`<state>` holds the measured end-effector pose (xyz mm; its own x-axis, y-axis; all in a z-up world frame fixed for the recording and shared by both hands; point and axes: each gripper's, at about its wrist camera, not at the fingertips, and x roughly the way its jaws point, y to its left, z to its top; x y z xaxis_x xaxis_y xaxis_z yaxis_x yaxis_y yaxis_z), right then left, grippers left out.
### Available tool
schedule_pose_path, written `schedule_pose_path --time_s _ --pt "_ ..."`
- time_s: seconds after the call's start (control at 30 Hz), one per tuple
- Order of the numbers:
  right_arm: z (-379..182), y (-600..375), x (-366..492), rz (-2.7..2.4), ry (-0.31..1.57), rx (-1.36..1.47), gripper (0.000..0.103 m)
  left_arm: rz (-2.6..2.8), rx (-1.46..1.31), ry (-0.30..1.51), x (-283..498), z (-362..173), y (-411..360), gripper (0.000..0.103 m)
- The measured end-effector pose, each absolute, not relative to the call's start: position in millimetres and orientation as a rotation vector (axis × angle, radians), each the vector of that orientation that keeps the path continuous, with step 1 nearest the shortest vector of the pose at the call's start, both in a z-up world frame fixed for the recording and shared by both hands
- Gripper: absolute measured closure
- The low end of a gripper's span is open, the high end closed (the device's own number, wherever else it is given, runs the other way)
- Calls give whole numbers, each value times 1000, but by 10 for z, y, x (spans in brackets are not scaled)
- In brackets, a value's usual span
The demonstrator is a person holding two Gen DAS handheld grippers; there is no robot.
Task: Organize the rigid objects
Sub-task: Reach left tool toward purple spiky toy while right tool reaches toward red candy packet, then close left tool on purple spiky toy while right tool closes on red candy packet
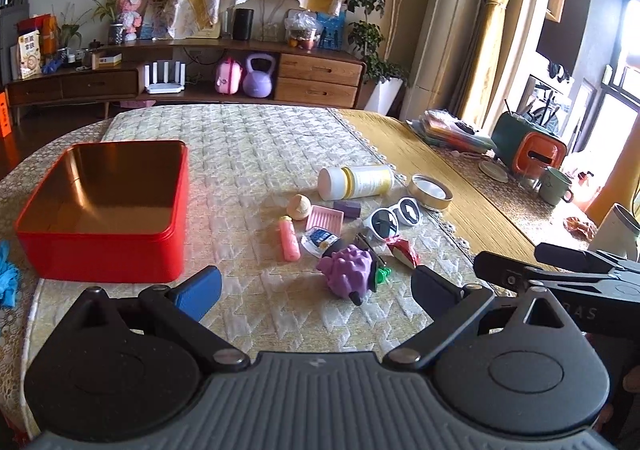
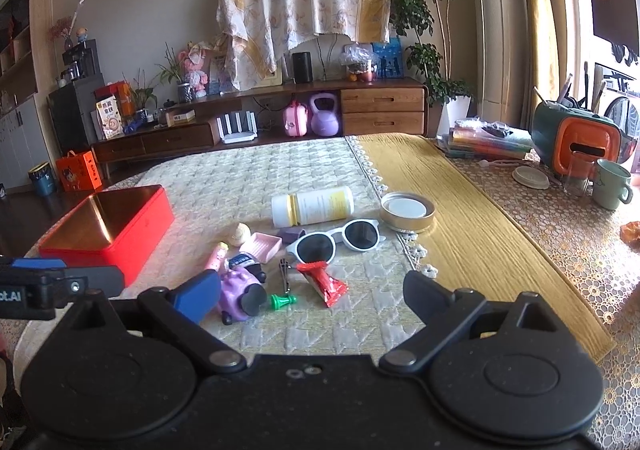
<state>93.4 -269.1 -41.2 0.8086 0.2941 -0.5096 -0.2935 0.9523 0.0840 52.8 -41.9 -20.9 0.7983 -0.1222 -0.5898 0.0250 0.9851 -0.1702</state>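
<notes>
Both grippers hang above the near edge of the table with nothing in them: the left gripper (image 1: 316, 286) has its jaws spread wide over the cloth, and the right gripper (image 2: 312, 292) is spread just as wide, each pointing at the same heap of small things. To the left stands the red tin (image 1: 104, 250), lid off and, as far as its gold inside shows, bare. The pile lies well apart from it, to its right: a white bottle (image 1: 356, 181) on its side, white sunglasses (image 1: 394, 217), a round lid (image 1: 430, 192) just beyond them on the yellow runner, a pink tray (image 1: 326, 219), a small purple block (image 1: 347, 208), a cream ball (image 1: 300, 206), a pink tube (image 1: 289, 240), a purple toy (image 1: 352, 266), a red wrapper (image 1: 404, 250), a green piece (image 2: 283, 300) and a thin dark clip (image 2: 284, 270). My reading is that the sorting has not yet begun, or barely: nothing sits in the tin and every piece is loose on the cloth. The whole job looks to be left, one piece at a time, the purple toy lying nearest both grippers.
</notes>
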Motion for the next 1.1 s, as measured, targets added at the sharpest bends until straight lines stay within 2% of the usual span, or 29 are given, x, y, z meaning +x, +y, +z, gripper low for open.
schedule_pose_path --time_s 0.33,0.37,0.7,0.77,0.83,1.0,1.1 --pt "-742 -2613 1587 373 662 -97 14 -196 -78 662 966 -496 -721 2" --pt "-768 -2605 1636 379 674 -104 18 -188 -79 672 1013 -532 -733 2" --pt "-943 -2590 2042 476 774 -111 35 -190 -63 731 1336 -822 -775 2" --pt "-967 -2589 2113 492 796 -101 43 -193 -73 739 1373 -851 -767 3" --pt "-983 -2585 2160 502 809 -95 47 -207 -82 751 1428 -875 -775 10" --pt "-1027 -2547 2218 523 822 -101 56 -211 -95 770 1499 -913 -775 17" --pt "-1058 -2530 2238 521 825 -107 59 -217 -109 789 1539 -936 -767 28"
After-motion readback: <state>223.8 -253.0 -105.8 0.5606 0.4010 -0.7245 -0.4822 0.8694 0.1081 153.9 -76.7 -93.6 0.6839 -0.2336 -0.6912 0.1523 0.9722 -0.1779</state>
